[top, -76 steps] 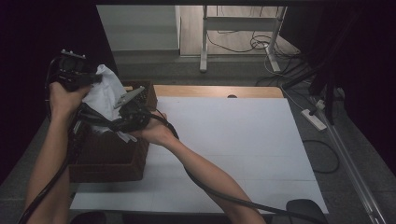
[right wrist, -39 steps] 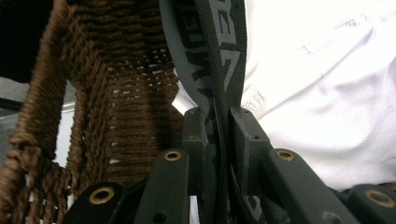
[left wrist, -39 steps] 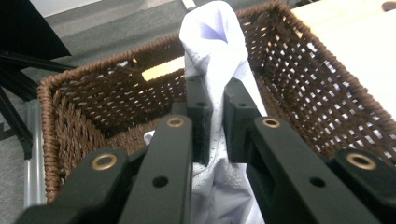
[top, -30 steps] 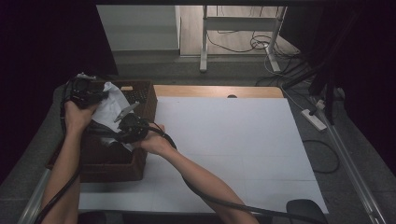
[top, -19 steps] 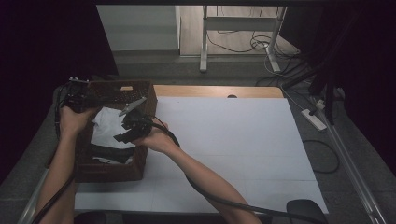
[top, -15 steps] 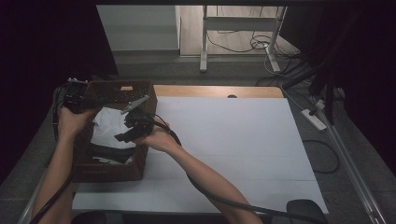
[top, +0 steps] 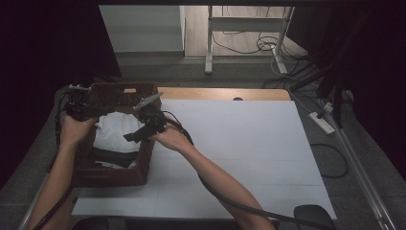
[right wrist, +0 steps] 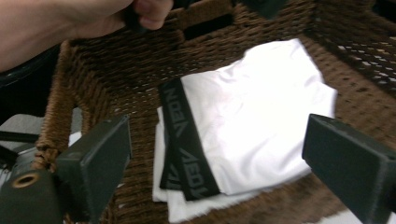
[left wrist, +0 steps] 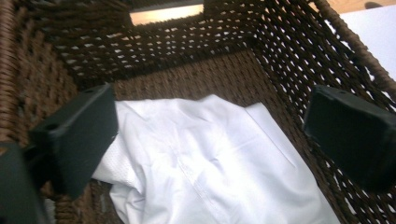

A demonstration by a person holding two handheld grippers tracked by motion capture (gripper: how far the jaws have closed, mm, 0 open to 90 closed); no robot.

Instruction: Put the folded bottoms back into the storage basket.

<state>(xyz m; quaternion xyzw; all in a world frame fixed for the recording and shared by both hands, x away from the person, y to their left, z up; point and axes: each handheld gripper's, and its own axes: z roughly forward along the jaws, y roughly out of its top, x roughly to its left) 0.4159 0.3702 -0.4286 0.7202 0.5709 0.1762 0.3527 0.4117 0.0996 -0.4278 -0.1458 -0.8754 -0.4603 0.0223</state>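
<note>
A brown wicker basket (top: 112, 177) stands at the table's left end. Inside it lies a folded white garment (top: 115, 134) with a black lettered waistband (right wrist: 187, 140). My left gripper (top: 91, 111) hovers at the basket's far left corner. Its jaws have just been opening and stand wide apart above the garment (left wrist: 210, 172), gripping nothing. My right gripper (top: 134, 136) reaches in over the basket's right rim. Its jaws have also just been opening, and the garment (right wrist: 247, 126) lies loose below them. The person's left hand (right wrist: 70, 18) shows beyond the basket's far wall (right wrist: 140, 60).
A white sheet (top: 239, 143) covers the table to the right of the basket, with a wooden edge (top: 225, 93) at the back. A dark cloth (top: 112, 158) lies under the garment. On the floor at the right are a power strip (top: 323, 122) and cables.
Both grippers held the white garment up over the basket, lowered it in and let go. It now lies flat in the basket, and both pairs of jaws have opened.
</note>
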